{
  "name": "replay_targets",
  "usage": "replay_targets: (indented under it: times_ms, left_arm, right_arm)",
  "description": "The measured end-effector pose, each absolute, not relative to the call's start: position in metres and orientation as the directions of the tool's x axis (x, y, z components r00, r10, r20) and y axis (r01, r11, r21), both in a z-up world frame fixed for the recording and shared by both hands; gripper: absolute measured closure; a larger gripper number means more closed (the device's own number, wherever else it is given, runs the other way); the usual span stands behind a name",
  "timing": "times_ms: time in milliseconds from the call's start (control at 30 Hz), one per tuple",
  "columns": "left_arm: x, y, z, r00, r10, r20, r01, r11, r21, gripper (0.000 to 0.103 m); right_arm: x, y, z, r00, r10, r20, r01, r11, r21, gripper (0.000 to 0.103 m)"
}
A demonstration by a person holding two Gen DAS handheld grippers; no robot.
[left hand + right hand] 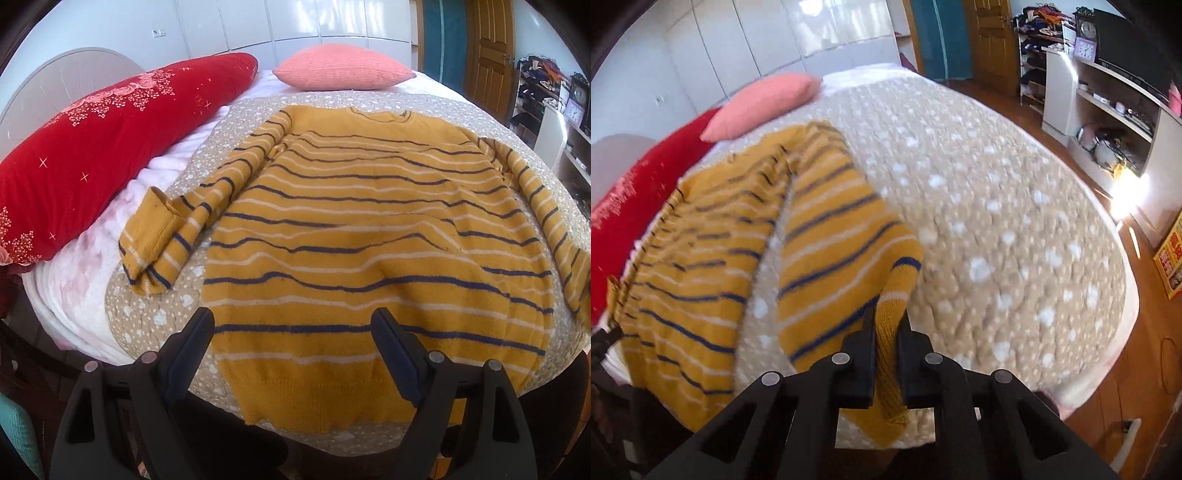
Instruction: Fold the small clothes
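left wrist view: a mustard-yellow striped sweater [369, 236] is lying flat on a beige dotted quilt [155, 314] that is covering the bed, its collar pointing toward the far side and its ribbed hem lying nearest the camera, close to the quilt's near edge. the sweater's left sleeve [192, 210] is running alongside the body with its cuff end doubled over on the quilt, just beside a pale pink blanket [88, 273]. the left gripper [291, 334] is hovering above the hem region with its two dark fingers spread wide apart and nothing lying between them. a long red pillow [92, 147] with a floral print is resting on the blanket at the left, and a coral cushion [343, 68] is sitting at the far end of the bed, in front of white wardrobe doors [295, 22].

right wrist view (motion-blurred): the right gripper [888, 321] is pinching the cuff of the sweater's right sleeve [834, 236], its fingers pressed against the knitted fabric from both sides; the ribbed cuff is hanging down between and below them. the sleeve is rising off the quilt [997, 221] toward the gripper, while the sweater's body [687, 258] is lying to the left. the red pillow [639, 195] and coral cushion [764, 103] are showing beyond it. at the right, a white shelving unit [1108, 110] is standing on a wooden floor [1145, 369], well apart from the bed, with a clock [1086, 29] on top.
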State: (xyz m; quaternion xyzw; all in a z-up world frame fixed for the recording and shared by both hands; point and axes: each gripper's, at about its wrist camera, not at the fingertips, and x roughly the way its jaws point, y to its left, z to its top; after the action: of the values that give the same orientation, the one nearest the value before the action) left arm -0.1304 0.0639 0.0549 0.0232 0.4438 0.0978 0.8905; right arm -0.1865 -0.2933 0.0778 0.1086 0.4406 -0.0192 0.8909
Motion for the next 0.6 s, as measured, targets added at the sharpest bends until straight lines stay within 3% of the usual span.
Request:
replay_targets:
  times_ms: [167, 400, 500, 600]
  left_arm:
    - [-0.129, 0.074, 0.051, 0.566, 0.194, -0.801, -0.173, 0.978, 0.115, 0.017]
    - [-0.131, 0.097, 0.056, 0.580, 0.203, -0.789, -0.222, 0.971, 0.086, 0.017]
    - [-0.132, 0.111, 0.059, 0.591, 0.201, -0.781, -0.247, 0.967, 0.062, 0.017]
    - [-0.135, 0.126, 0.061, 0.600, 0.194, -0.776, -0.266, 0.963, 0.035, 0.017]
  right_arm:
    - [-0.161, -0.324, 0.116, 0.662, -0.038, -0.748, 0.180, 0.978, 0.109, 0.094]
    - [-0.104, -0.388, 0.179, 0.639, -0.386, -0.666, 0.415, 0.901, -0.124, 0.094]
    - [-0.080, -0.376, 0.212, 0.674, -0.345, -0.653, 0.398, 0.915, -0.072, 0.094]
    - [-0.051, -0.323, 0.239, 0.741, -0.189, -0.644, 0.248, 0.969, 0.000, 0.094]
